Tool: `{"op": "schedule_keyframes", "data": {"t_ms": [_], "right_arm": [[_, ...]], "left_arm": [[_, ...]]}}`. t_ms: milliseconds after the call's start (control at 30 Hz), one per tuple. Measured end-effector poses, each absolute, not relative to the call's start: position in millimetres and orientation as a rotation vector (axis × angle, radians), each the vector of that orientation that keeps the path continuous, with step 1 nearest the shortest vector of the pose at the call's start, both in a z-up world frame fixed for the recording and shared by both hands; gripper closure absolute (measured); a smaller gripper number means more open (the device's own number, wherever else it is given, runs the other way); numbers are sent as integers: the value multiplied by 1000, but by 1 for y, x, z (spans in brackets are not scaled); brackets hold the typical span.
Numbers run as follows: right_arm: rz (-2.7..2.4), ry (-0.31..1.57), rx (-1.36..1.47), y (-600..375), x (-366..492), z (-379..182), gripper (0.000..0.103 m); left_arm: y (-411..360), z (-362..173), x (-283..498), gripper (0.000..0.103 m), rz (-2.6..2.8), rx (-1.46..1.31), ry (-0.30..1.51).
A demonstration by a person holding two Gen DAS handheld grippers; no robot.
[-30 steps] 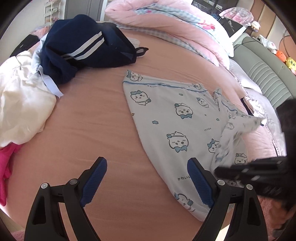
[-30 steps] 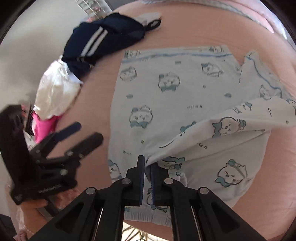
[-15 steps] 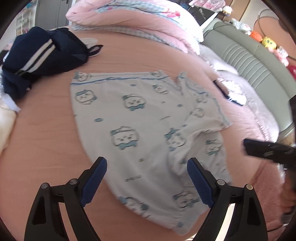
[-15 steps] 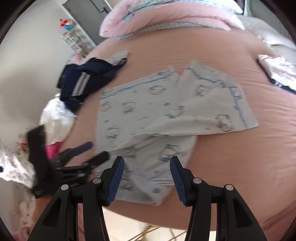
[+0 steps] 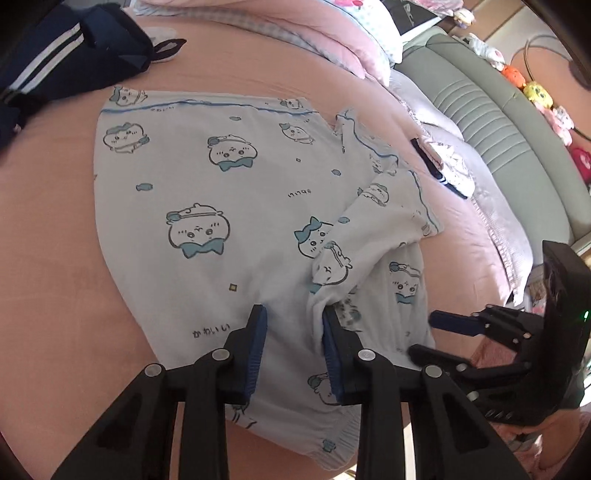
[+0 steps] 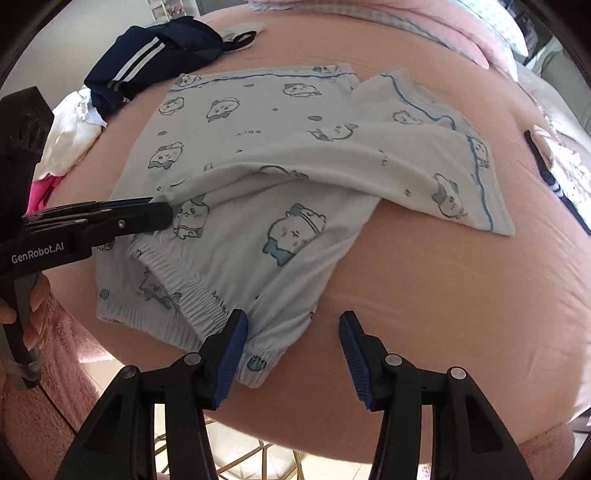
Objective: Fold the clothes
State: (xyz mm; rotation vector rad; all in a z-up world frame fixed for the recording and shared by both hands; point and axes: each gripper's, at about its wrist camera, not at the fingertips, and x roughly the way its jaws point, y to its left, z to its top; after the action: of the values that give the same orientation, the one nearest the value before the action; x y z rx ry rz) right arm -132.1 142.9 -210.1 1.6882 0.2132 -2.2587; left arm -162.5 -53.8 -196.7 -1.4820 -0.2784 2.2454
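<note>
Pale blue pyjama shorts (image 5: 229,206) with a cartoon print lie flat on the pink bed (image 5: 55,258). One leg (image 6: 369,162) lies folded across the other. My left gripper (image 5: 293,328) hovers low over the shorts near the waistband. Its jaws are closing with cloth and the folded leg's tip between them, a gap still showing. In the right wrist view the left gripper (image 6: 162,214) sits at that leg tip. My right gripper (image 6: 291,347) is open at the bed's near edge, the elastic waistband (image 6: 192,295) beside its left finger. It also shows as the right gripper (image 5: 424,334) in the left wrist view.
A navy garment with white stripes (image 6: 155,55) and white clothes (image 6: 70,136) lie at the far left. A pink duvet (image 5: 314,33) is heaped at the back, a grey headboard (image 5: 498,122) on the right. A small dark-edged item (image 5: 439,170) lies beside the shorts.
The right gripper let go of the leg, which now lies folded across the shorts, opened and drew back to the waistband end. The left gripper moved over the shorts and its jaws narrowed.
</note>
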Motion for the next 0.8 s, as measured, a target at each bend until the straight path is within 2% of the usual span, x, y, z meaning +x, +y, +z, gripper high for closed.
{"op": "schedule_keyframes", "data": {"t_ms": [133, 200, 367, 467, 500, 533, 800], "right_arm": [[-2296, 178, 1694, 158, -135, -199, 52], [-2328, 159, 1676, 164, -136, -193, 52], [-2305, -50, 1642, 166, -145, -196, 52], [-2266, -69, 1692, 155, -147, -210, 52], [-2269, -75, 1688, 156, -145, -210, 52], [-2271, -82, 1686, 157, -144, -210, 52], [-2285, -171, 1682, 178, -149, -206, 52]], "left_arm": [[-47, -193, -158, 76, 2268, -1482, -213], [-45, -190, -156, 76, 2232, -1448, -245], [-41, -198, -155, 76, 2162, -1488, -273], [-43, -201, -155, 76, 2081, -1500, -372], [-44, -201, -156, 79, 2052, -1501, -418], [-45, -203, -159, 90, 2026, -1516, -453], [-38, -207, -170, 90, 1953, -1586, -450]]}}
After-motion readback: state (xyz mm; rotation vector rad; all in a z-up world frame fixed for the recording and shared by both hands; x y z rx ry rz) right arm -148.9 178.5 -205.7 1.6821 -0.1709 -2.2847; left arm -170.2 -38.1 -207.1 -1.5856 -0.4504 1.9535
